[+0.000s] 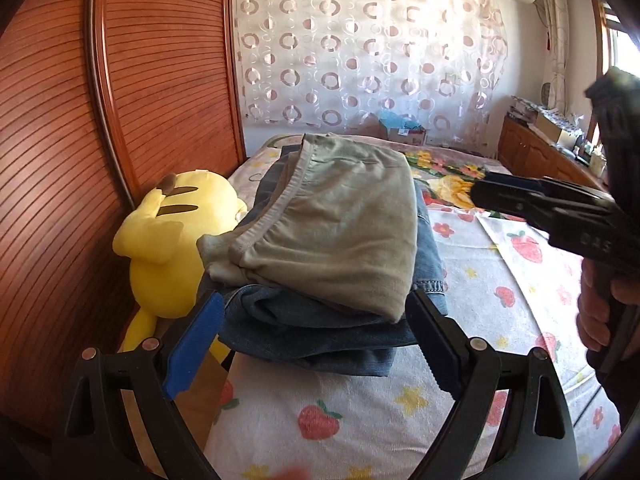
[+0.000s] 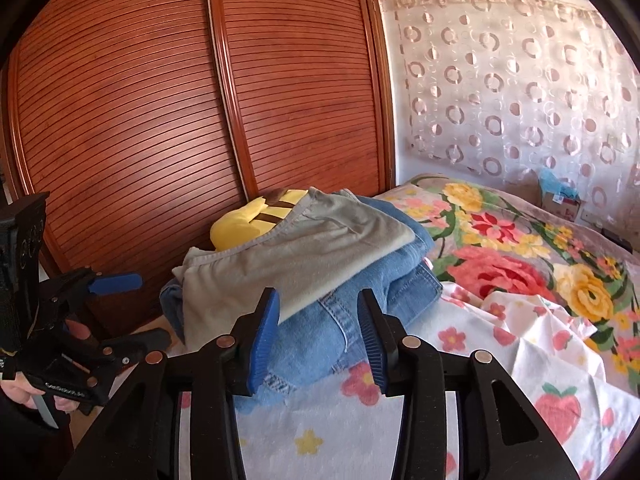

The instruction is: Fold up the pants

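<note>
A folded grey-green pair of pants [image 1: 332, 216] [image 2: 296, 256] lies on top of folded blue jeans [image 1: 320, 328] [image 2: 320, 332], stacked at the bed's left edge. My left gripper [image 1: 314, 304] is open wide, its fingers either side of the stack's near end without pressing it; from the right wrist view the left gripper [image 2: 140, 308] hangs off the stack's left corner. My right gripper [image 2: 319, 300] stands open with a moderate gap just in front of the jeans, nothing between its pads. In the left wrist view the right gripper [image 1: 480, 194] hovers to the right of the stack.
A yellow plush toy [image 1: 168, 240] [image 2: 248, 220] is wedged between the stack and the slatted wooden wardrobe [image 1: 120, 80]. A strawberry-print sheet [image 1: 500, 280] and a floral blanket [image 2: 500, 248] cover the bed. A cardboard box [image 1: 404, 134] and a cluttered wooden cabinet [image 1: 540, 156] stand beyond.
</note>
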Demonstrator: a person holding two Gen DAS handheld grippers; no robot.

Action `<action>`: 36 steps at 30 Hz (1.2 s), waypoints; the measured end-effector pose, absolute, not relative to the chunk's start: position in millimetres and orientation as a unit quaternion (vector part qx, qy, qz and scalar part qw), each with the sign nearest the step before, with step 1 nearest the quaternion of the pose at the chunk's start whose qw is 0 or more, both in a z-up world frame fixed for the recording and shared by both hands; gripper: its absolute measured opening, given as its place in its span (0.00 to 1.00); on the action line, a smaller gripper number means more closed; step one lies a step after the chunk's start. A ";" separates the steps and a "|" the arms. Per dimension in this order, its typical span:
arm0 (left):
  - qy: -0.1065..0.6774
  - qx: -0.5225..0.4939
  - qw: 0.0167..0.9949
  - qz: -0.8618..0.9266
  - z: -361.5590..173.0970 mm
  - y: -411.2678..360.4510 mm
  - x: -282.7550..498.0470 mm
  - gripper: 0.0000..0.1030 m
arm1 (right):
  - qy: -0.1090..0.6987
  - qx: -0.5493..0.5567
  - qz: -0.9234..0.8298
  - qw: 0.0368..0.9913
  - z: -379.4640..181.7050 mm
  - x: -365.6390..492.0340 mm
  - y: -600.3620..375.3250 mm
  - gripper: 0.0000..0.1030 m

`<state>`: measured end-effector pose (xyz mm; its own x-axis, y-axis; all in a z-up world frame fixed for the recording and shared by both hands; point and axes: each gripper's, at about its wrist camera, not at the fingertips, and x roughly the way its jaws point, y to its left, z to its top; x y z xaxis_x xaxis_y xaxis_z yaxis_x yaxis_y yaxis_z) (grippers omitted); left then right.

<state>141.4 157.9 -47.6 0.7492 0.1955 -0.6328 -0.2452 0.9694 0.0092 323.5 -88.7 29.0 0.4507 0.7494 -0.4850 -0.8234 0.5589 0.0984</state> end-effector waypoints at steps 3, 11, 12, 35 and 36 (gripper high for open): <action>0.329 -0.037 0.937 0.107 -45.6 151.5 138.2 0.90 | 0.246 -0.073 0.450 0.855 30.0 312.3 -96.6 0.46; 0.326 -0.027 0.942 0.083 -38.9 130.2 134.6 0.90 | 0.255 -0.064 0.411 0.873 27.7 277.4 -119.4 0.61; 0.325 -0.023 0.942 0.079 -38.3 125.5 134.8 0.90 | 0.259 -0.064 0.401 0.876 26.7 273.3 -123.5 0.62; 0.326 0.010 0.945 -0.027 -34.4 -2.0 104.7 0.90 | 0.284 -0.023 0.204 0.936 24.7 163.3 -248.9 0.74; 0.325 0.011 0.945 -0.030 -32.7 -7.0 100.7 0.90 | 0.282 -0.022 0.199 0.938 27.7 157.6 -253.5 0.74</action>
